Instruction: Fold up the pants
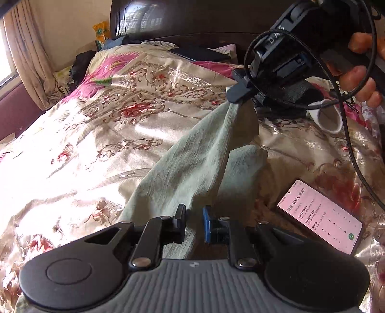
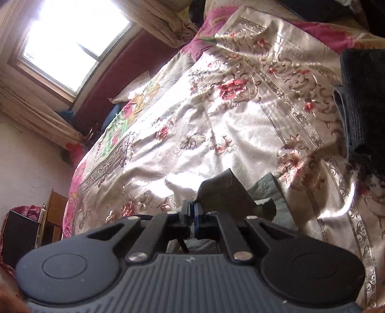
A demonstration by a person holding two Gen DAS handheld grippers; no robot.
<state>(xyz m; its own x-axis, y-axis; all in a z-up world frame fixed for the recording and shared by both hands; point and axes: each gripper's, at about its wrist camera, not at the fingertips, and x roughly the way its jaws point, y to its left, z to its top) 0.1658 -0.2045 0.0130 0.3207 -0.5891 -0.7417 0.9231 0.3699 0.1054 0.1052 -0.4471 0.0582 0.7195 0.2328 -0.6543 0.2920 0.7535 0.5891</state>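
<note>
The pale green pants [image 1: 192, 163] hang stretched over the flowered bedspread [image 1: 101, 125]. In the left wrist view my right gripper [image 1: 237, 97] is shut on one end of the pants and holds it up at the upper right. My left gripper [image 1: 193, 220] has its jaws a little apart, with the pants fabric running between them. In the right wrist view my right gripper [image 2: 191, 211] is shut, with a bunch of the green pants [image 2: 231, 192] pinched just ahead of it.
A lit phone [image 1: 320, 216] lies on the bed at the right. A white cup [image 1: 329, 118] and dark cloth sit behind it. A dark folded cloth [image 2: 363, 101] lies at the right. A dark headboard [image 1: 192, 21] and a curtained window [image 2: 69, 45] bound the bed.
</note>
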